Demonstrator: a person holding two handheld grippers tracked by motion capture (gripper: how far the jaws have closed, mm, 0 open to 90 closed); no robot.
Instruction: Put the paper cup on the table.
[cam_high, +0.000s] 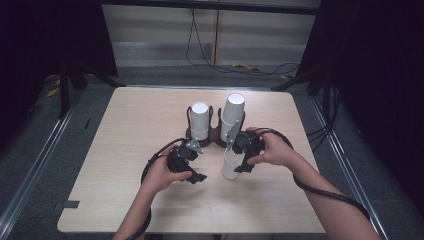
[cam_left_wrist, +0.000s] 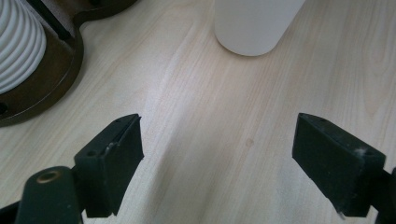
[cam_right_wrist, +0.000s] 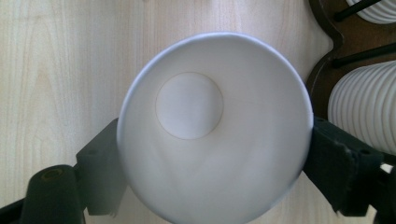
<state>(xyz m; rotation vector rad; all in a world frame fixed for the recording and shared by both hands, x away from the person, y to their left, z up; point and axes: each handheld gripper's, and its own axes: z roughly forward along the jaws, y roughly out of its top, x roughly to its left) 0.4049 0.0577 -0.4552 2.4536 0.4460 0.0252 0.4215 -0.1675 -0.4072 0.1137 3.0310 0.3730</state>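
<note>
The pale wooden surface (cam_high: 150, 200) takes up the middle of the high view. At its centre, slightly above the middle of the frame, stands a dark brown holder (cam_high: 216, 137) carrying two stacks of white cups: a shorter stack (cam_high: 199, 120) on the left and a taller stack (cam_high: 232, 116) on the right. Just below the taller stack, a single white cup (cam_high: 231, 167) stands upright on the surface; in the right gripper view its open mouth (cam_right_wrist: 212, 126) sits in the centre. The right claw (cam_high: 239, 159) is closed on this cup, one jaw pressing each side of the rim. The left claw (cam_high: 192, 172), left of the cup and near it, has its jaws spread wide apart over bare wood, gripping nothing.
</note>
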